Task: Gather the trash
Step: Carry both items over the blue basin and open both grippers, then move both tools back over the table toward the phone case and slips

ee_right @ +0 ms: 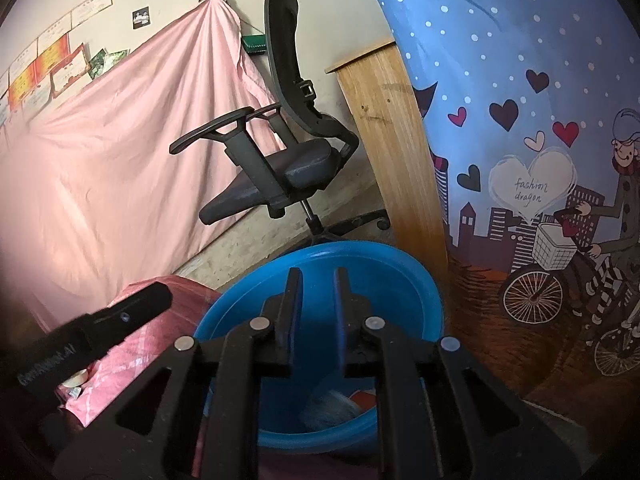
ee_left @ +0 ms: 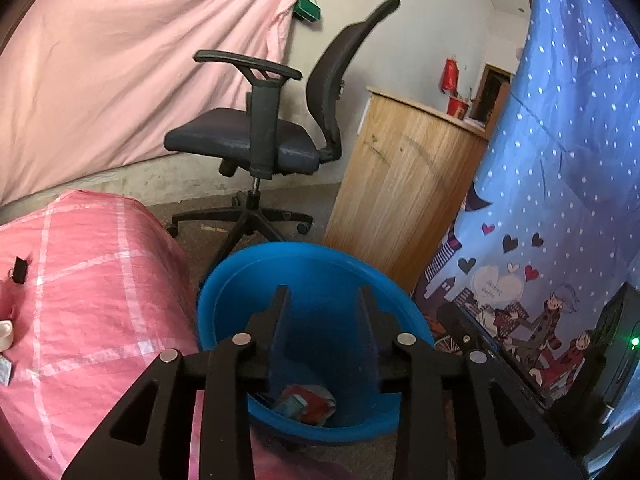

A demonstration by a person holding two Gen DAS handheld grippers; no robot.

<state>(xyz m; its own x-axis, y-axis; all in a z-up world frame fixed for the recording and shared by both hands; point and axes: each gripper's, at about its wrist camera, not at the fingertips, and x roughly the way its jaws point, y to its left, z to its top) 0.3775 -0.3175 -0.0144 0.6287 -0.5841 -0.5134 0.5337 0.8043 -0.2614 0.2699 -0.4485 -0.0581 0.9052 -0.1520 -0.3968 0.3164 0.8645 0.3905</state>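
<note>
Two grippers were held over the blue bin (ee_left: pixel 320 272): the left gripper (ee_left: pixel 324 300) released and empty, the right gripper (ee_right: pixel 316 280) parted with nothing between its fingers. Crumpled trash (ee_left: pixel 306 402) was seen lying at the bin's bottom.

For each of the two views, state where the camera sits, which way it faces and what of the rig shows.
Left wrist: on the left gripper, angled down into the round blue plastic tub; its open black fingers and the right gripper's body show.
Right wrist: on the right gripper, facing the same tub; its open fingers and the left gripper's body show.
Shared: tub, black office chair, wooden cabinet.
</note>
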